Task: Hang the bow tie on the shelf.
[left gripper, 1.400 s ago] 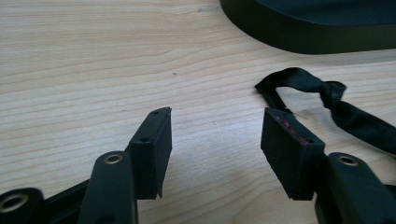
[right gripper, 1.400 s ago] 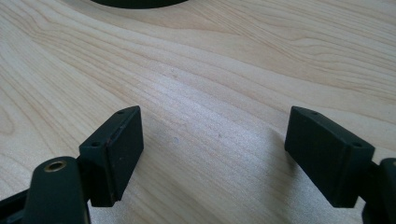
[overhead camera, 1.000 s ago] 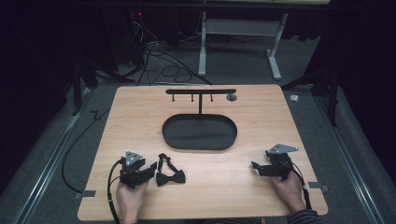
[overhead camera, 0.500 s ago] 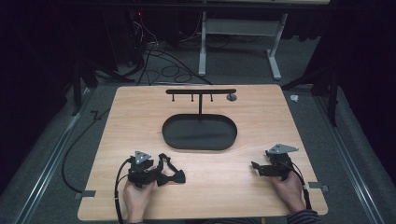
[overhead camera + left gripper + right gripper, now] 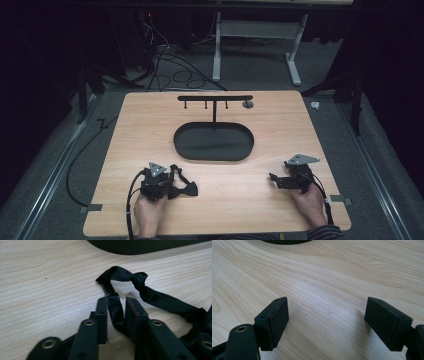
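Claw grips, seemingly, one black bow tie.

The table is pale wood with a wavy grain. On it the oval tray is matt black, as is the T-shaped stand. The bow tie is plain black fabric. Both grippers are black, the left gripper and the right gripper, each with 1 grey plate.
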`<state>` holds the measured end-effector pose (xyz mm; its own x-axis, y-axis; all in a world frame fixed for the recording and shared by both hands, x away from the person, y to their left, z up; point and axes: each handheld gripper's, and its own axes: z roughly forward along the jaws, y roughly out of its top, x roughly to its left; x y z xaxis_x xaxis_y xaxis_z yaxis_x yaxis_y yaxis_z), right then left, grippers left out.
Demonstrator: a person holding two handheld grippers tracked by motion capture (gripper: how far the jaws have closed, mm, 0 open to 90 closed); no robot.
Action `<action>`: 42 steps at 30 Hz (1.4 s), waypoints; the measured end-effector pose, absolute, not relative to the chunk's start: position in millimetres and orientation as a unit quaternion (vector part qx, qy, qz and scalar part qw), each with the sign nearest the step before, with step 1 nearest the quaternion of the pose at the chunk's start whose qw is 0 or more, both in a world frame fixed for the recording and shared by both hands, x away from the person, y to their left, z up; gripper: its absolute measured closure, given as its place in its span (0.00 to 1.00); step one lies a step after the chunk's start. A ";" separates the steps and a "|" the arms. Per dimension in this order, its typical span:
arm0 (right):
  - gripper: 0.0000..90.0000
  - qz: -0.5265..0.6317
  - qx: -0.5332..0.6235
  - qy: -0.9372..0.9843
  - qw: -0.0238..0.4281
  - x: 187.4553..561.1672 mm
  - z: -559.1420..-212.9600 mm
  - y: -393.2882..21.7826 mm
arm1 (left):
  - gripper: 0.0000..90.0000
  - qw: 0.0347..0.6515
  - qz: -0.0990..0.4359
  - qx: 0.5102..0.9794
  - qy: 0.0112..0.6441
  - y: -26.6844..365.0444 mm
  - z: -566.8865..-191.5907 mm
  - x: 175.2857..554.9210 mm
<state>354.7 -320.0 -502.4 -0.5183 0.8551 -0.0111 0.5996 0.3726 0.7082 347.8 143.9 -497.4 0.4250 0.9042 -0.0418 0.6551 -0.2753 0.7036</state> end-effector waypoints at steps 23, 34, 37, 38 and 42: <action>0.23 0.332 0.451 0.806 0.192 354.5 -502.4 -320.1 | 1.00 0.354 0.194 0.778 0.481 141.9 -468.3 342.2; 0.23 0.332 0.451 0.806 0.192 354.4 -502.3 -320.1 | 1.00 0.363 0.219 0.783 0.456 131.3 -442.1 339.2; 0.23 0.332 0.451 0.806 0.192 354.4 -502.3 -320.1 | 1.00 0.364 0.227 0.784 0.448 128.4 -434.7 338.6; 0.23 0.332 0.451 0.806 0.192 354.5 -502.3 -320.2 | 1.00 0.364 0.231 0.786 0.442 126.2 -429.9 338.5; 0.23 0.332 0.451 0.806 0.192 354.4 -502.3 -320.2 | 1.00 0.367 0.235 0.787 0.436 123.2 -423.2 339.3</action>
<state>354.4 -320.2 -502.3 -0.5192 0.8546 -0.0097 0.6002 0.3727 0.7078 339.3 123.2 -423.2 0.5088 0.8595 0.0497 0.5146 -0.3499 0.7828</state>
